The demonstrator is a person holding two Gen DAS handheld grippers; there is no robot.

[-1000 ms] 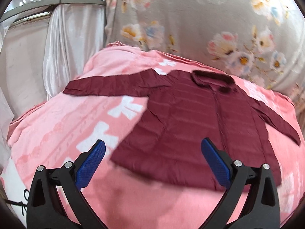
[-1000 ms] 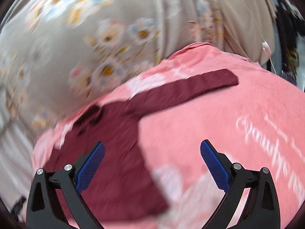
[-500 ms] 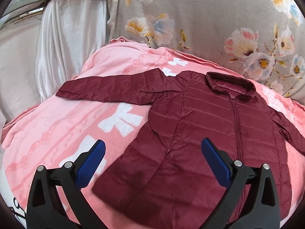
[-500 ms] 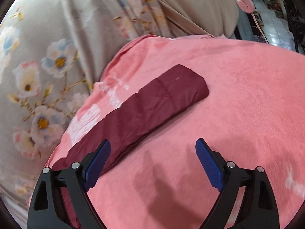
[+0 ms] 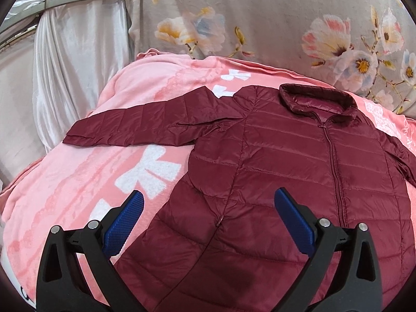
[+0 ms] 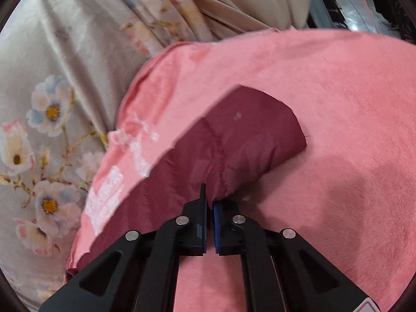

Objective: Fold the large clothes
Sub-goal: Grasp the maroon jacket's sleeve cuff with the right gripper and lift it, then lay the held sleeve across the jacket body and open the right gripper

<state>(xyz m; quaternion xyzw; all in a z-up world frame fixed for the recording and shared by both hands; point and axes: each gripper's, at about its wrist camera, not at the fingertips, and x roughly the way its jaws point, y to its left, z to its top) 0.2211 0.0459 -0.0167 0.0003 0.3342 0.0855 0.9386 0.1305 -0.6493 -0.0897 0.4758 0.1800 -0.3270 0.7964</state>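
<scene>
1. On the left, the left tongs (image 5: 208, 221) have crept forward and a little lower over the last second. The maroon puffer jacket (image 5: 286, 171) now fills more of the left wrist view, and its hem has slid in under the blue pads.
2. These tongs are released: the pads stand wide apart over the lower front panel and touch nothing that I can see. They point down at a slant toward the jacket body.
3. The jacket lies flat and zipped on a pink blanket (image 5: 78, 182), collar toward the floral curtain (image 5: 260, 20). Its far sleeve stretches out to the left, unfolded.
4. On the right is the bigger change. The right tongs (image 6: 210, 202) were spread wide a moment ago above the other sleeve (image 6: 234, 140); they have swung down, rolled and snapped together.
5. They are now clenched on the lower edge of that sleeve, short of the cuff, with a pinch of fabric puckered between the pads. The cuff end itself rests on the blanket just beyond.
6. My reading is that the first fold is about to start: the sleeve is secured and can be drawn across the chest. The left tongs have yet to take any hold.
</scene>
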